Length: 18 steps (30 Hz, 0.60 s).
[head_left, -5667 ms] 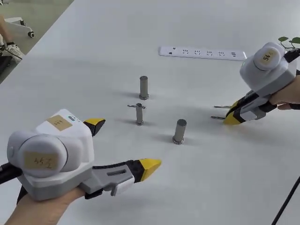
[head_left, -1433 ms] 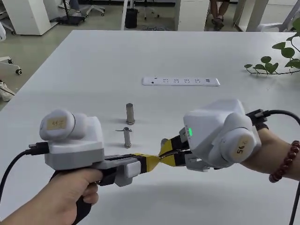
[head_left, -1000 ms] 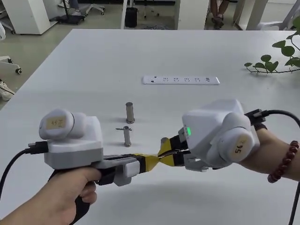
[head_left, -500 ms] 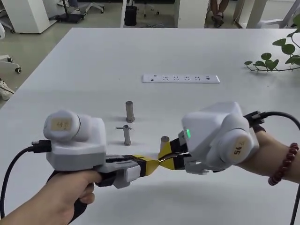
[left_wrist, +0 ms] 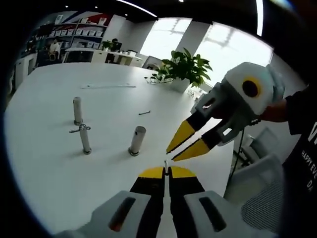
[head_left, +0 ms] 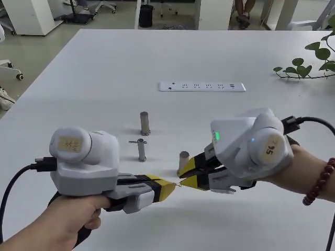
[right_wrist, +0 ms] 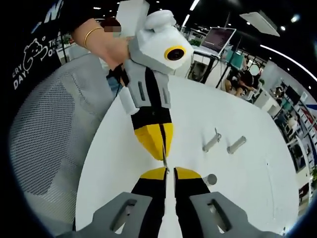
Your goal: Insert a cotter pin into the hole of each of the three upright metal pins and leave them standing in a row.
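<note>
One cotter pin (left_wrist: 166, 163) pokes lengthwise from the left gripper's (left_wrist: 167, 171) pinching jaws toward the right gripper's (left_wrist: 171, 155) parted jaws.

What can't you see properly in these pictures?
- Head view: the foot of the near metal pin is hidden behind a jaw of the right gripper.
- Left gripper view: most of the cotter pin is pinched inside the left gripper, and the tip that pokes out is too small to show its shape.
- Head view: the hole in the far metal pin is too small to find.
</note>
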Available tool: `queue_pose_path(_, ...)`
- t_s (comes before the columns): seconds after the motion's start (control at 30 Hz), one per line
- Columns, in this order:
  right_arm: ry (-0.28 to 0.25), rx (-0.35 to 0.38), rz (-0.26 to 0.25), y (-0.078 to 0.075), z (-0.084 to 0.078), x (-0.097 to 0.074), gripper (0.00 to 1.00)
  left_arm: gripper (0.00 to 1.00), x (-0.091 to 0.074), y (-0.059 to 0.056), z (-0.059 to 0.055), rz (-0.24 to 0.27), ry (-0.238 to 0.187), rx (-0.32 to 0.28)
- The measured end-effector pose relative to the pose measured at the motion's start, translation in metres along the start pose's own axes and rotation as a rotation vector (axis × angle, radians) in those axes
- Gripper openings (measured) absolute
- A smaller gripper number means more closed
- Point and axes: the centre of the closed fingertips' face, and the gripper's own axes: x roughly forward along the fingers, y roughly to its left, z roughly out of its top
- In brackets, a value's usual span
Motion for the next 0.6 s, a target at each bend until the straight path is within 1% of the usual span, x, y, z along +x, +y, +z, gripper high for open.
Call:
queue_pose_path(0.1, -0.029, 0.094, 0.016, -0.001, -0.002, -0.002, 0.02, 0.00, -0.001, -0.001, -0.001, -0.003, 0.003, 0.045)
queue_pose_path(0.13, -0.038, 0.127, 0.023, -0.001, -0.004, -0.002, 0.02, 0.00, -0.001, -0.002, -0.002, -0.004, 0.004, 0.069)
queue_pose_path(0.23, -0.059, 0.182, 0.036, -0.001, -0.006, -0.003, 0.03, 0.00, -0.001, -0.002, -0.002, -0.009, -0.002, 0.109)
queue_pose_path(0.27, -0.066, 0.207, 0.051, 0.000, -0.008, -0.003, 0.04, 0.00, -0.001, -0.003, -0.001, -0.012, -0.004, 0.129)
queue_pose_path(0.3, -0.068, 0.222, 0.057, 0.001, -0.009, -0.003, 0.05, 0.00, 0.000, -0.003, -0.001, -0.015, -0.005, 0.137)
queue_pose_path(0.37, -0.074, 0.271, 0.082, 0.004, -0.013, -0.003, 0.07, 0.00, 0.000, -0.005, -0.001, -0.025, -0.007, 0.167)
queue_pose_path(0.4, -0.085, 0.291, 0.095, 0.004, -0.014, -0.004, 0.08, 0.00, 0.000, -0.007, 0.000, -0.034, -0.007, 0.193)
queue_pose_path(0.47, -0.099, 0.331, 0.117, 0.006, -0.016, -0.005, 0.08, 0.00, 0.000, -0.011, 0.001, -0.050, -0.013, 0.226)
queue_pose_path(0.53, -0.117, 0.374, 0.158, 0.011, -0.015, -0.006, 0.07, 0.00, 0.000, -0.012, 0.001, -0.062, -0.015, 0.260)
queue_pose_path(0.57, -0.121, 0.398, 0.153, 0.010, -0.016, -0.006, 0.08, 0.00, 0.000, -0.013, 0.000, -0.070, -0.008, 0.275)
queue_pose_path(0.6, -0.122, 0.392, 0.156, 0.010, -0.018, -0.007, 0.09, 0.00, 0.000, -0.013, -0.001, -0.070, -0.002, 0.285)
